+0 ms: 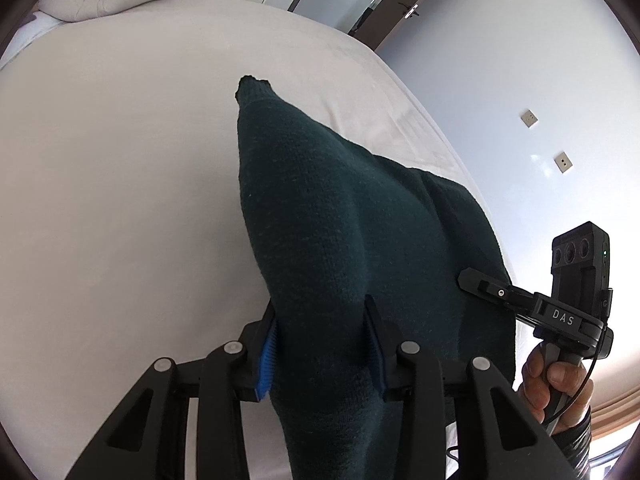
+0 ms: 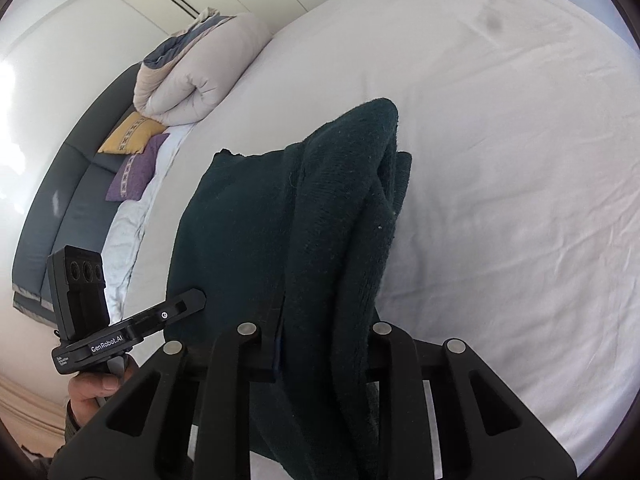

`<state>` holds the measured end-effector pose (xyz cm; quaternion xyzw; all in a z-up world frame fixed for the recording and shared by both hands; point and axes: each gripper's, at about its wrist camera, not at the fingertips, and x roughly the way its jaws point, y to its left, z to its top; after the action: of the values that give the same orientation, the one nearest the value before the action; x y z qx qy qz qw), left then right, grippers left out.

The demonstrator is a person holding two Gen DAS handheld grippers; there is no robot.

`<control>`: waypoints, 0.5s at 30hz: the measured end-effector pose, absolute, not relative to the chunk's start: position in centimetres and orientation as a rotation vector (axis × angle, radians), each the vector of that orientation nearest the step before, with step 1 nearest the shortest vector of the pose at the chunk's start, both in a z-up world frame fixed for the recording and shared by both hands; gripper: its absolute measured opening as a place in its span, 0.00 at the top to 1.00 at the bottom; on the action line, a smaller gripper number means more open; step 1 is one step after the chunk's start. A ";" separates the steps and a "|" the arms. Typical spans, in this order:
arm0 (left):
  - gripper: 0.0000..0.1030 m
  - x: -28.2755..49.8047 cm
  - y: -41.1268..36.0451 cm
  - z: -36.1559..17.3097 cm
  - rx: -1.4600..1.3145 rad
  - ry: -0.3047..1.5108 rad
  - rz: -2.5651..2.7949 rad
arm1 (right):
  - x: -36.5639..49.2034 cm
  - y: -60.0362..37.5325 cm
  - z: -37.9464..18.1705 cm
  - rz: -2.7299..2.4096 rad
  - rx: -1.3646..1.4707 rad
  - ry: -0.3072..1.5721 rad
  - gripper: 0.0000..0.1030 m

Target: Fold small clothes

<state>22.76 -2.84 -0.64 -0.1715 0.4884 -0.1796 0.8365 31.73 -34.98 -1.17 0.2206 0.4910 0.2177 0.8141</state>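
"DAS" stands on the right hand-held gripper (image 1: 476, 286); "GenRobot.AI" on the left hand-held gripper (image 2: 188, 303).

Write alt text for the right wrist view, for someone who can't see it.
The right tool is shut on a bunched dark green knit, lifted over a white bed. At lower left a hand holds the left tool at the knit's other side; a rolled duvet and two cushions lie at the bed's far end.

You have a dark green knit garment (image 1: 320, 216) bunched in thick folds, lifted off the white bed (image 1: 120, 160), hanging draped.
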 end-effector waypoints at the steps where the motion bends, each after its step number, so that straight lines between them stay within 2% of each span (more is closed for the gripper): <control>1: 0.62 21.2 -2.2 -0.5 -0.350 1.031 -0.372 | 30.5 -34.2 -0.9 0.478 0.466 1.049 0.80; 8: 0.62 13.3 3.3 -3.2 -0.383 1.069 -0.327 | 22.7 -27.7 -3.2 0.570 0.507 1.092 0.80; 15: 0.58 11.2 5.6 -6.8 -0.426 1.082 -0.326 | 18.2 -24.2 -8.7 0.573 0.571 1.132 0.80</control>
<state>11.16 5.58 -6.80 -0.2004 0.5086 -0.1531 0.8232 18.22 -24.24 -8.70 0.2631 0.5213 0.2641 0.7676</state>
